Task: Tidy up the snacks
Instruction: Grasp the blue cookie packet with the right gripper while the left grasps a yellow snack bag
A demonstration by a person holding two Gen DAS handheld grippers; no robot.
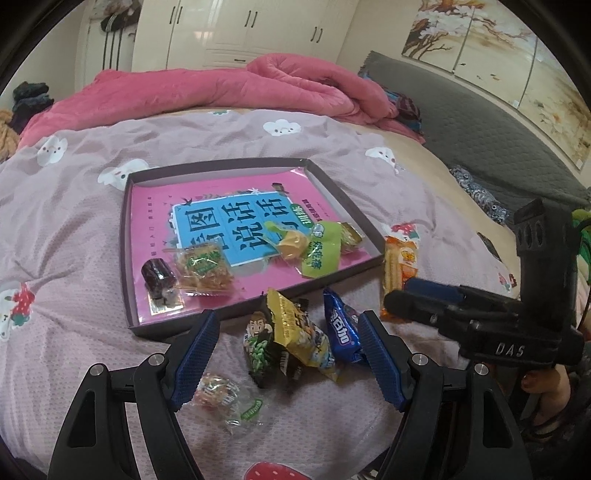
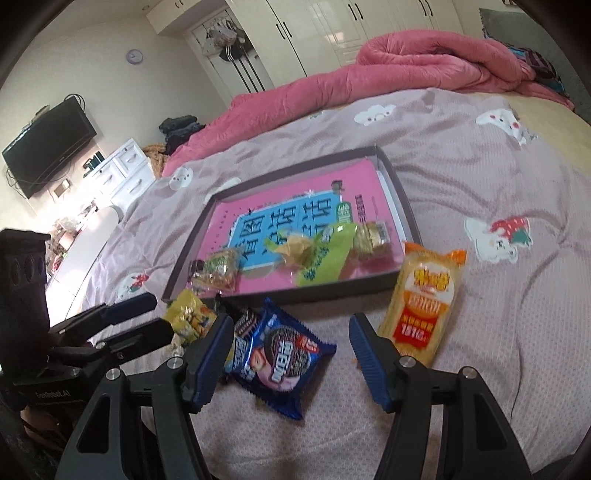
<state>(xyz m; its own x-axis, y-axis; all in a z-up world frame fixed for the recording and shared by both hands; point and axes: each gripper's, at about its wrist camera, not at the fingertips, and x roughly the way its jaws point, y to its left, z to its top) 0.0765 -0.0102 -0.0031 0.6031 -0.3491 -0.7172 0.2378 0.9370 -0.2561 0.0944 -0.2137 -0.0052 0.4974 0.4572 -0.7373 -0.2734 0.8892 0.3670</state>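
A shallow dark tray (image 1: 127, 236) (image 2: 400, 192) with a pink book inside lies on the bed. It holds several snacks: a dark jelly cup (image 1: 158, 276), an orange-brown pack (image 1: 205, 267), a green wrapper (image 1: 319, 247) (image 2: 328, 254) and a gold candy (image 2: 371, 236). In front of the tray lie a yellow-green snack bag (image 1: 291, 332), a blue Oreo pack (image 1: 341, 328) (image 2: 277, 354), a clear candy pack (image 1: 225, 395) and an orange wafer pack (image 1: 397, 266) (image 2: 424, 299). My left gripper (image 1: 288, 354) is open over the yellow-green bag. My right gripper (image 2: 291, 358) is open over the Oreo pack.
The bed has a mauve cover with cartoon prints (image 1: 74, 206). A pink quilt (image 1: 258, 85) is bunched at the far side. A grey headboard (image 1: 480, 129) is at the right. Wardrobes (image 2: 332, 29), a TV (image 2: 48, 144) and white drawers (image 2: 125, 170) stand beyond.
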